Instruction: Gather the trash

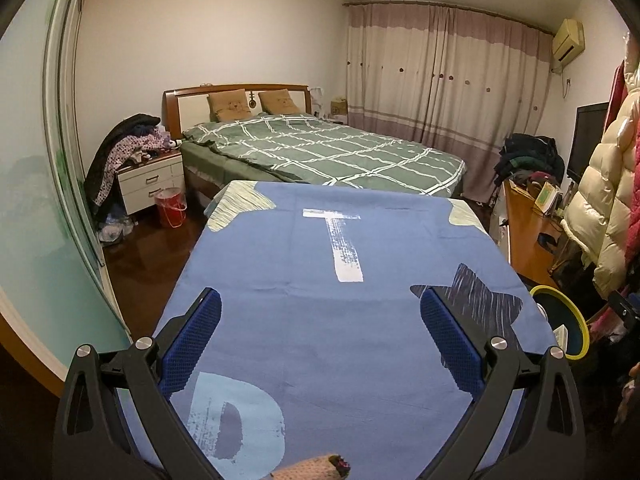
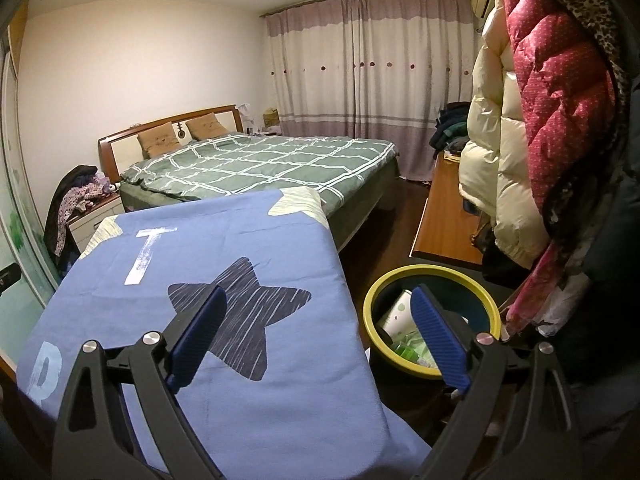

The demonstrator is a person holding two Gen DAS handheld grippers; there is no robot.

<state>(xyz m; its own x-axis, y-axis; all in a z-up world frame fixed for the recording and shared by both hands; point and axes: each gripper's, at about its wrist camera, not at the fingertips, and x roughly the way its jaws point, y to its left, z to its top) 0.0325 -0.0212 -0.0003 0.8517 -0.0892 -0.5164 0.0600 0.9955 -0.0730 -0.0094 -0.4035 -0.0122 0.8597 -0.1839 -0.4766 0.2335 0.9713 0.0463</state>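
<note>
Here, both your hand-held grippers, left (image 1: 320, 344) and right (image 2: 320, 340), spread wide and empty, counter cloth (image 1: 320, 248) lettered "T" (image 1: 344, 244) mid-frame, "P" (image 1: 236, 416) lower left, bin (image 2: 432, 320) lower right.

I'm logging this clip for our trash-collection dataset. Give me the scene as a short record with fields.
setting: bedroom
work surface: blue cloth with letters and a dark star, no trash seen on it
bin: yellow-rimmed bin beside the cloth's right edge, holding a white cup and green wrappers
left gripper: open, empty, over the cloth
right gripper: open, empty, between cloth and bin
</note>
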